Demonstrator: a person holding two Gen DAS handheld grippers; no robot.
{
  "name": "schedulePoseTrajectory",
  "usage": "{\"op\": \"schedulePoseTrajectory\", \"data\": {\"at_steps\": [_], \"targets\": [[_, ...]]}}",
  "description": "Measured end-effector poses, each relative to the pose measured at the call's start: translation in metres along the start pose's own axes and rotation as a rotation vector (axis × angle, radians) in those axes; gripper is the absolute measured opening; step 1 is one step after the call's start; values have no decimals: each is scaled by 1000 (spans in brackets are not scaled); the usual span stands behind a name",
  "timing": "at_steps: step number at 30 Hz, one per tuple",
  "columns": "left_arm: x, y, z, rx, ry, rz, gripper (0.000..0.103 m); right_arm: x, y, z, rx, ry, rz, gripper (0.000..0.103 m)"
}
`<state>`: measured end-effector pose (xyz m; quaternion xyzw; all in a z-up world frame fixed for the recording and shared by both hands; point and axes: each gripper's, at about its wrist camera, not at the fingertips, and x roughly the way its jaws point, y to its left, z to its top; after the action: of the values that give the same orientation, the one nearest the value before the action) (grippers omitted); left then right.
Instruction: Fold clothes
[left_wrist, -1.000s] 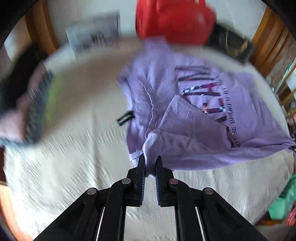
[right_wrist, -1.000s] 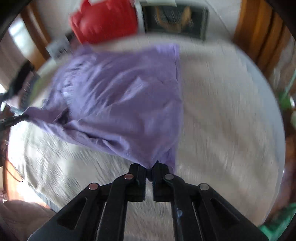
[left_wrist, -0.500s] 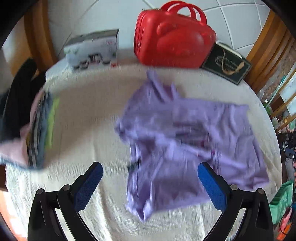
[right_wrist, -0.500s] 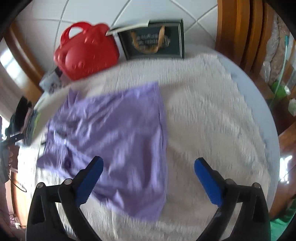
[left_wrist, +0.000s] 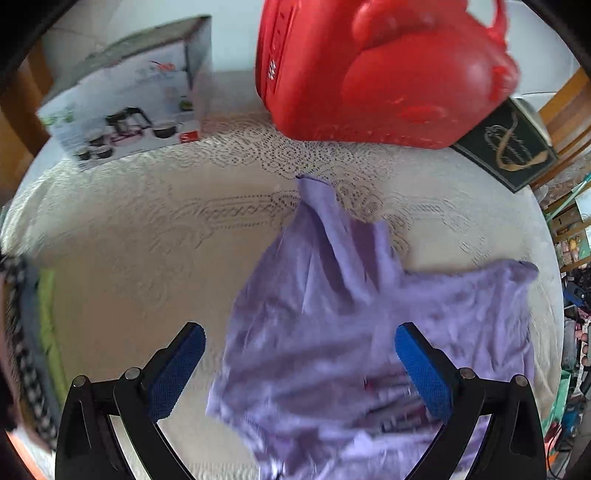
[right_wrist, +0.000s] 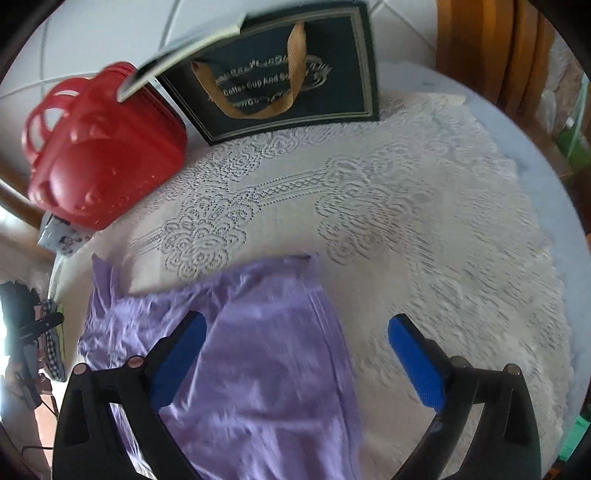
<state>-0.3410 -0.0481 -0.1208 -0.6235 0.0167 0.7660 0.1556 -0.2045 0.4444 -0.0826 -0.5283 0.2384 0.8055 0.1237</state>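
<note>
A lilac T-shirt (left_wrist: 351, 332) lies crumpled on the white lace tablecloth (left_wrist: 147, 229); a bit of its print shows near its lower edge. My left gripper (left_wrist: 299, 369) is open and empty above the shirt's left part. In the right wrist view the shirt (right_wrist: 258, 369) lies at lower left, with one edge running up the middle. My right gripper (right_wrist: 295, 362) is open and empty above that edge, its left finger (right_wrist: 177, 362) over the cloth.
A red plastic case (left_wrist: 376, 66) stands at the back, also seen in the right wrist view (right_wrist: 99, 155). A dark gift bag (right_wrist: 280, 77) leans beside it. A cookware box (left_wrist: 129, 110) is back left. Stacked clothes (left_wrist: 26, 350) lie at the left edge.
Both grippers were shut on the shirt's corners a second ago. They have opened, let the shirt drop, and moved forward toward the back of the table.
</note>
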Motion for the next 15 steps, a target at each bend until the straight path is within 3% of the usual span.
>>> {"op": "schedulePoseTrajectory", "data": {"at_steps": [4, 9, 15], "targets": [[35, 1, 22, 15, 31, 8, 103, 32, 9, 18, -9, 41, -30, 102], [61, -1, 43, 47, -4, 24, 103, 56, 10, 31, -15, 75, -49, 103], [87, -14, 49, 90, -2, 57, 103, 72, 10, 41, -31, 95, -64, 103]]}}
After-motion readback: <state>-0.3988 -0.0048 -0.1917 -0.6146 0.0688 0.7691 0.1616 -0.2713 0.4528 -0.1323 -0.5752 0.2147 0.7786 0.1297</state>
